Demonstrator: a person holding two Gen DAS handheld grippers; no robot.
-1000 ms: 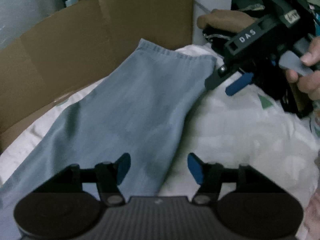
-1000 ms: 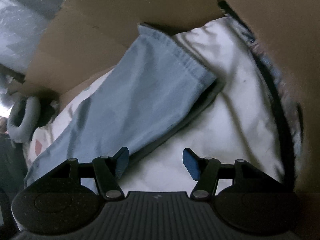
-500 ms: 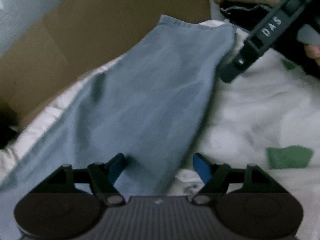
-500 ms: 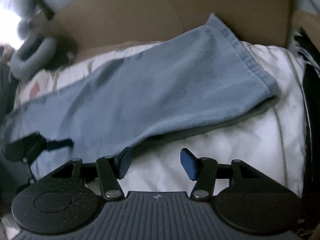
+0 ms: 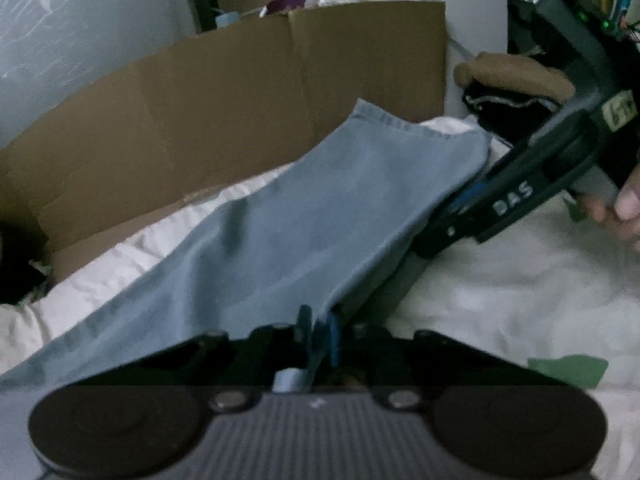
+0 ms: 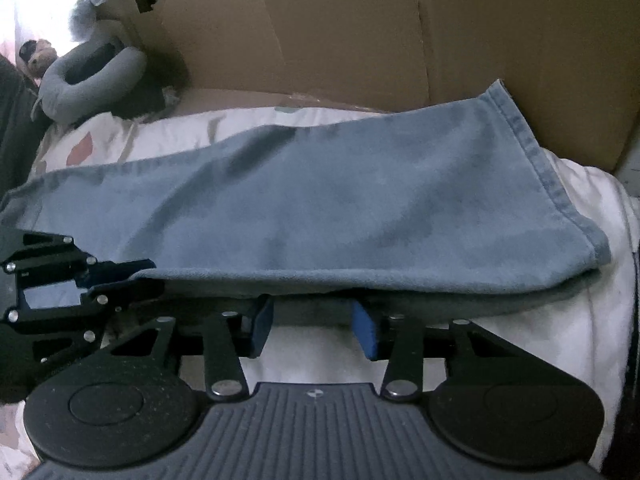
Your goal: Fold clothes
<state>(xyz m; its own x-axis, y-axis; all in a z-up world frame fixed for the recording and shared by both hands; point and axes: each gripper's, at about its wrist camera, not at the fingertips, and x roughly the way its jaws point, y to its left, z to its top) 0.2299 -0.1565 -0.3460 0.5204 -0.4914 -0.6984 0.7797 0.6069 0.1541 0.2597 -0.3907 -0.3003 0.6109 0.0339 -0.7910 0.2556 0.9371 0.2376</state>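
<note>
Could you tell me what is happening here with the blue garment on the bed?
A person is folding a blue denim garment laid across white bedding, with a handheld tool in each hand. The left tool is shut on the garment's near edge. The right tool sits at the same long edge nearer the hem; its jaws are closing, with the edge above them and not yet pinched. Flattened cardboard stands behind.

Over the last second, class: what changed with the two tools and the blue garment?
The left tool snapped shut on the near edge of the blue garment. The right tool moved in to the same edge and is closing, fabric between its fingers but not yet pinched. The garment stays spread on the white bedding.
</note>
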